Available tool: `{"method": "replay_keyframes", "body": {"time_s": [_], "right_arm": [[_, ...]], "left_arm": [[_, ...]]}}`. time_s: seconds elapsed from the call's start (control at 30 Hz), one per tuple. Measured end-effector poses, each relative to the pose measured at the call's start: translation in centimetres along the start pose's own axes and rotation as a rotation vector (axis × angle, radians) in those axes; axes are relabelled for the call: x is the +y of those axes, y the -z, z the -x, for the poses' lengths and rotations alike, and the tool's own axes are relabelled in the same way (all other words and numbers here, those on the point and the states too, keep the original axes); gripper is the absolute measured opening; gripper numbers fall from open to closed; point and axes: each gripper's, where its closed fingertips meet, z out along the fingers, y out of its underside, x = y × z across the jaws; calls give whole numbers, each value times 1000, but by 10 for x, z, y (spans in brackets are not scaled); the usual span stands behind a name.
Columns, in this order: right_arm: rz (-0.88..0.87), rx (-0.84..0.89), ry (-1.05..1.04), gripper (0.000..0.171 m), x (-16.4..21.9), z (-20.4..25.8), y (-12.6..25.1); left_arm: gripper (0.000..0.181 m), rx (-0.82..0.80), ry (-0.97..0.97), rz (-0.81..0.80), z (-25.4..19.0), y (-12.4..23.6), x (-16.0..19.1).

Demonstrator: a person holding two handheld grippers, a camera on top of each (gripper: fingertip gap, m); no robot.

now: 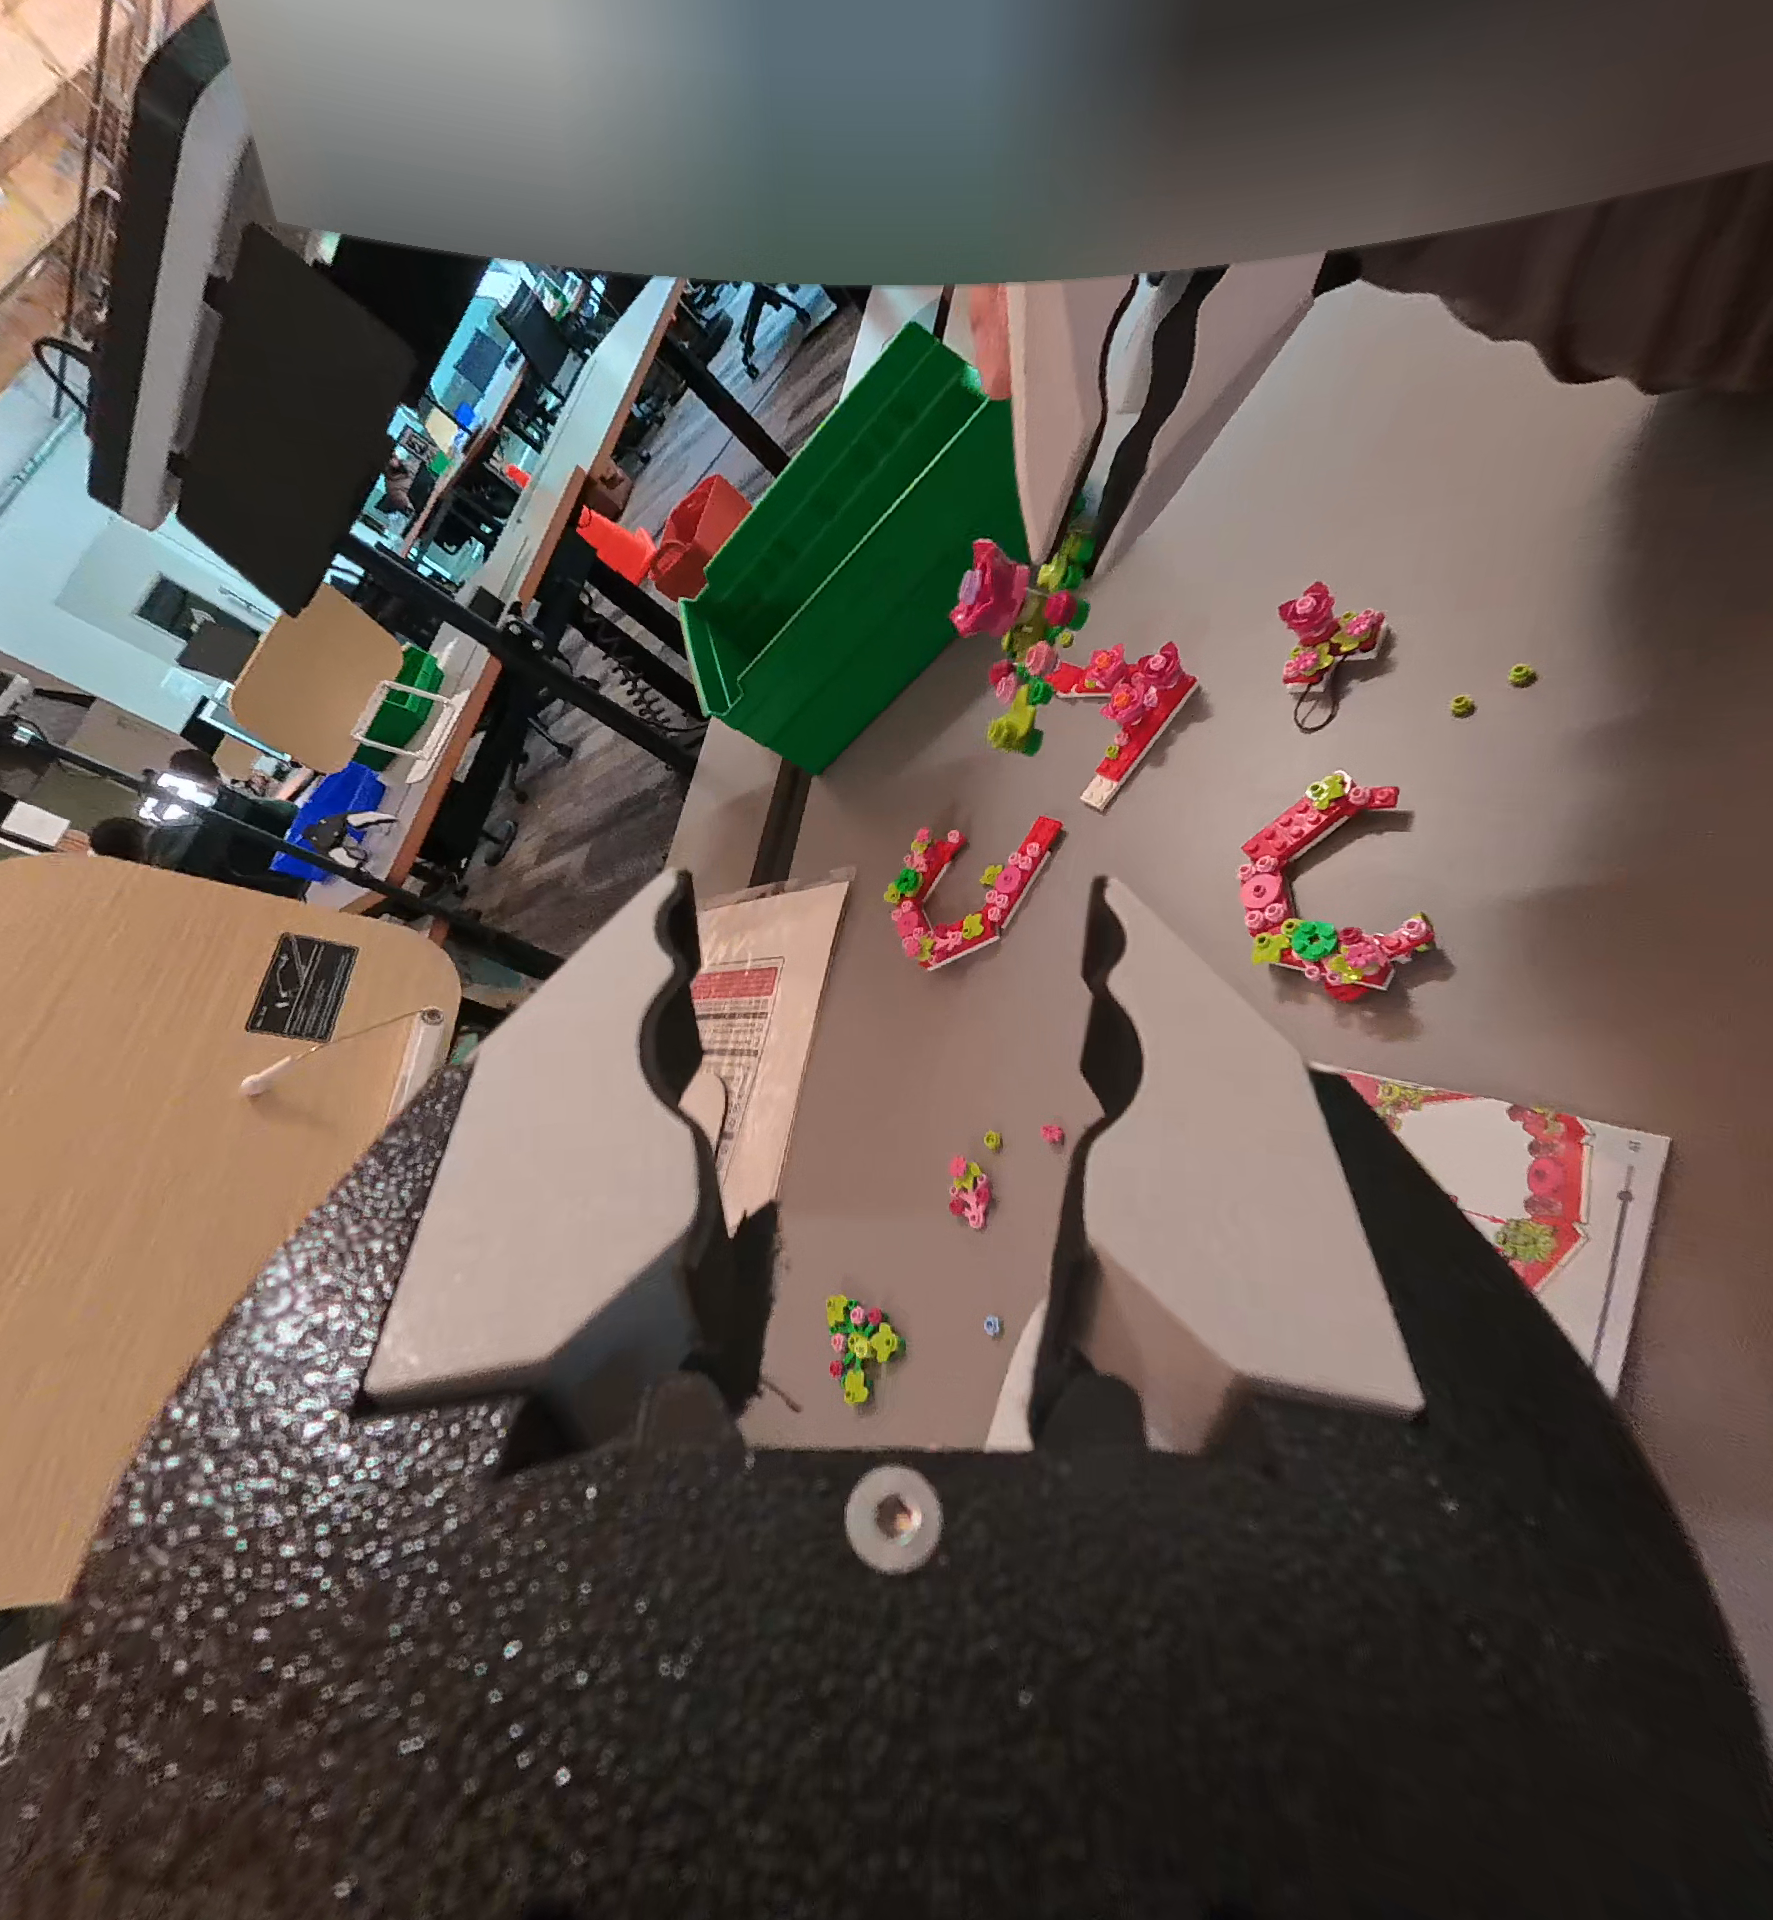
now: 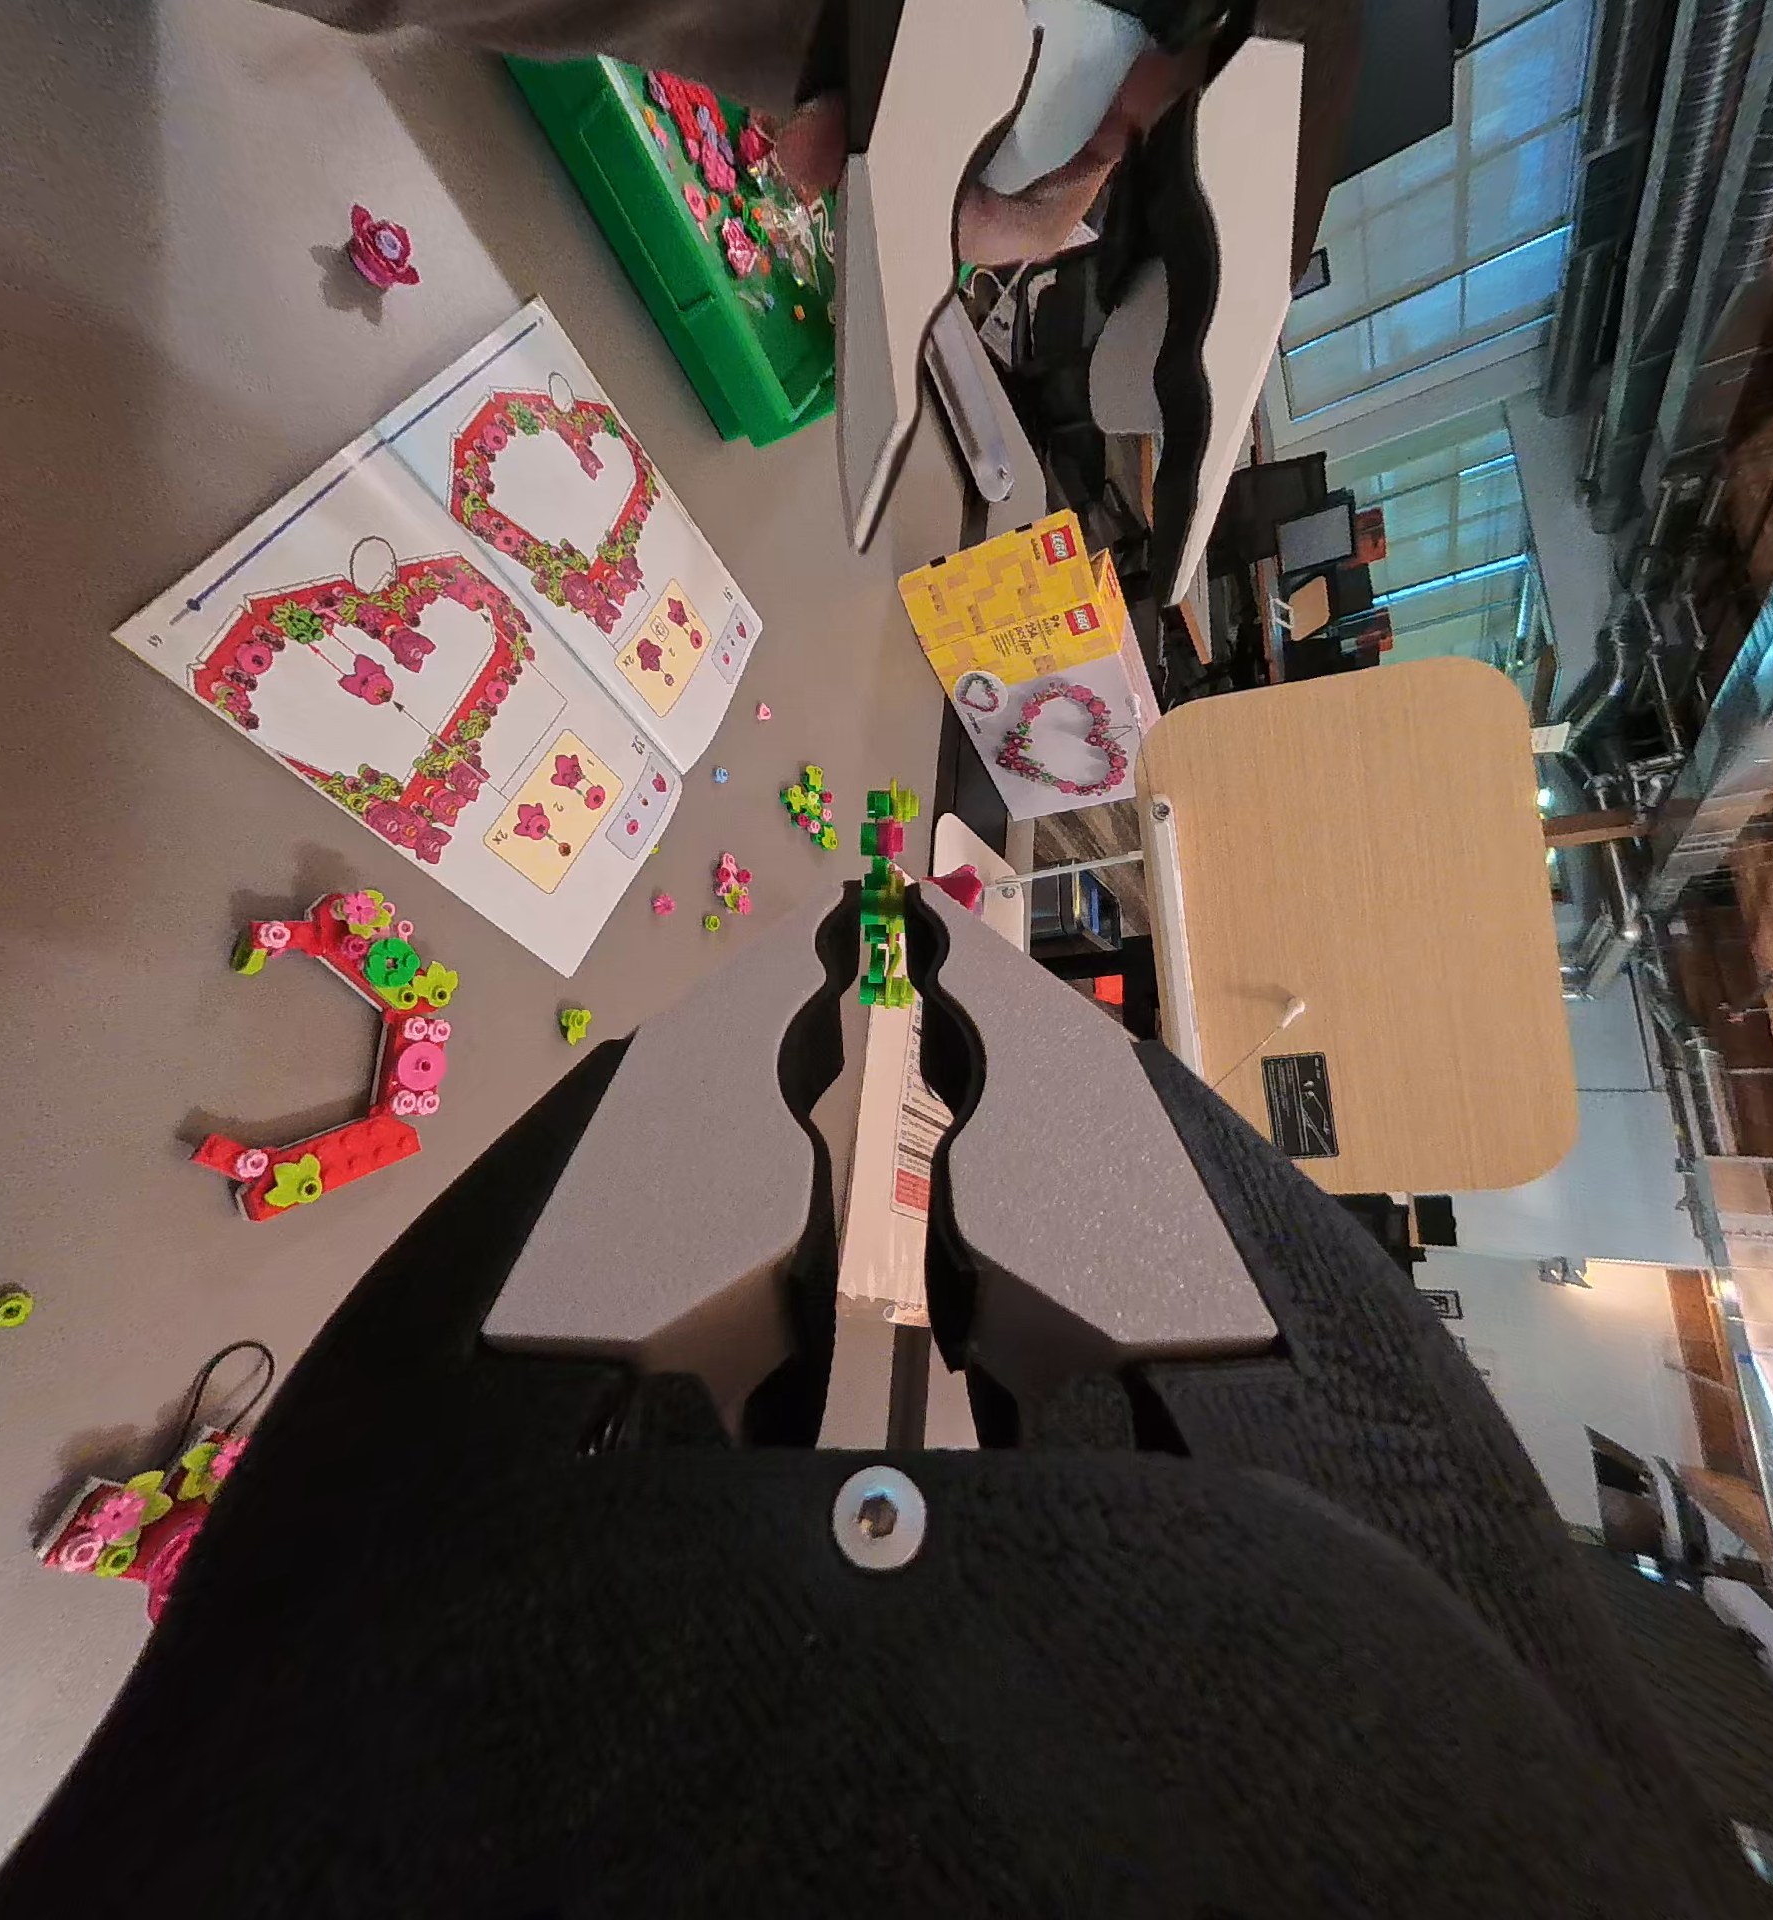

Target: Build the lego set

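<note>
My right gripper (image 2: 884, 896) is shut on a green lego stem with pink buds (image 2: 887, 935), held above the table's edge. In the left wrist view it (image 1: 1079, 535) shows far off with the stem and a magenta flower (image 1: 991, 597). My left gripper (image 1: 890, 904) is open and empty above the table; it also shows in the right wrist view (image 2: 1022, 569). Red flowered heart segments lie on the table: a U-shaped one (image 1: 975, 894), a C-shaped one (image 1: 1318, 894) (image 2: 352, 1049), a straight one (image 1: 1136, 717) and a small one with a black string (image 1: 1329, 634) (image 2: 134, 1517).
An open instruction booklet (image 2: 446, 623) (image 1: 1526, 1195) lies flat. A green tray (image 1: 851, 582) (image 2: 674, 229) holds loose pieces. The set's box (image 2: 1027, 644) and a plastic bag (image 1: 768, 997) sit at the table's edge. Small flower clusters (image 1: 861, 1345) (image 2: 809, 805) are scattered about. A loose magenta flower (image 2: 381, 247) lies apart. My right fingertips sit around 9 centimeters from my left ones. From my left tips it is roughly 25 centimeters to the loose magenta flower (image 2: 381, 247); from my right, 35 centimeters.
</note>
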Motion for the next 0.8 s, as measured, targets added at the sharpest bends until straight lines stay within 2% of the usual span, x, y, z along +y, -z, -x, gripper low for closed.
{"method": "replay_keyframes", "body": {"time_s": [0.13, 0.17, 0.23, 0.4, 0.6, 0.8], "right_arm": [[-9, 22, -8, 6, -7, -3, -6], [-20, 49, -32, 6, -10, -7, -9], [-58, 62, -104, 6, -16, -12, -18], [-47, -11, -124, 6, -19, 5, -49], [-28, -69, -116, 6, -22, 22, -63], [79, -111, -126, 6, 11, 42, -73]], "left_arm": [[77, 13, 19, 15, -2, 5, 2], [81, 14, 25, 20, -2, 5, 3], [100, -23, 38, 46, 5, 6, 7], [114, 6, 107, 67, 5, 11, 15], [114, 25, 102, 84, 2, 8, 20], [111, 28, 104, 156, 5, 1, 43]]}}
